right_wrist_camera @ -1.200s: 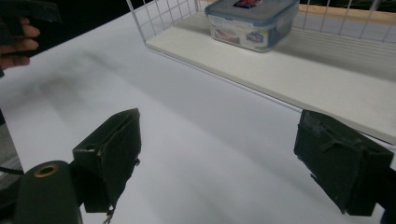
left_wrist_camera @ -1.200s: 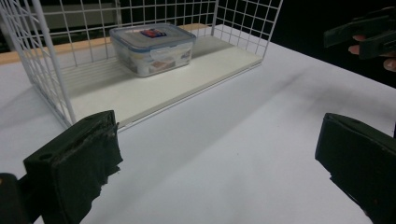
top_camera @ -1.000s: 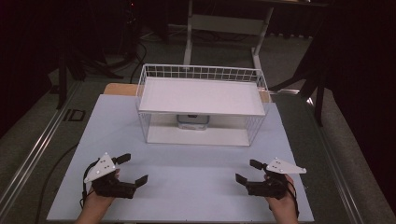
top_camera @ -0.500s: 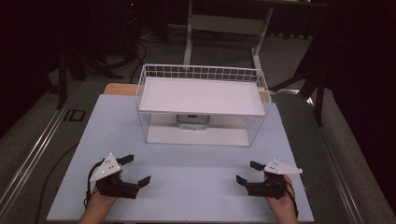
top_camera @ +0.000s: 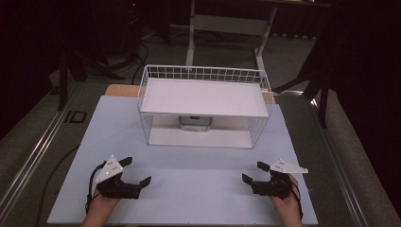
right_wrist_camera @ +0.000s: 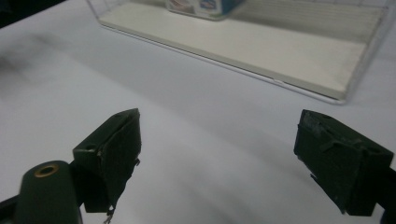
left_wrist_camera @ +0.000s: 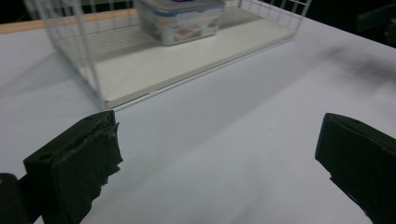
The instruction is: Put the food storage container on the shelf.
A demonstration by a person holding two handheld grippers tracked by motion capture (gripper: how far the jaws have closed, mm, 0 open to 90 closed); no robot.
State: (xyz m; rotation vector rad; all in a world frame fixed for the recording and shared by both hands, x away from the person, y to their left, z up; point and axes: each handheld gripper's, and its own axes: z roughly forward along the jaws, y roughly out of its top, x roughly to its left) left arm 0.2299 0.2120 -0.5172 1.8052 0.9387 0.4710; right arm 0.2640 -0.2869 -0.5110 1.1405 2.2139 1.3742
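Observation:
A white wire rack (top_camera: 203,106) with an upper shelf and a lower shelf stands at the middle back of the table. On its lower shelf sits a clear lidded plastic box (top_camera: 195,123), also seen up close as a box (left_wrist_camera: 180,21) with coloured contents. My left gripper (top_camera: 136,171) rests low near the table's front left, open with nothing between its jaws. My right gripper (top_camera: 254,172) is at the front right, also open and empty. Both point toward the rack, well short of it.
The table (top_camera: 189,184) has a pale white top. A wooden board edge (top_camera: 120,90) shows behind the rack. Metal rails (top_camera: 38,151) run along the left side and dark stands and a desk frame (top_camera: 227,28) lie beyond the table.
Both hands have slid slightly toward the table's front edge; the jaws stay open and the rack and box have not moved.

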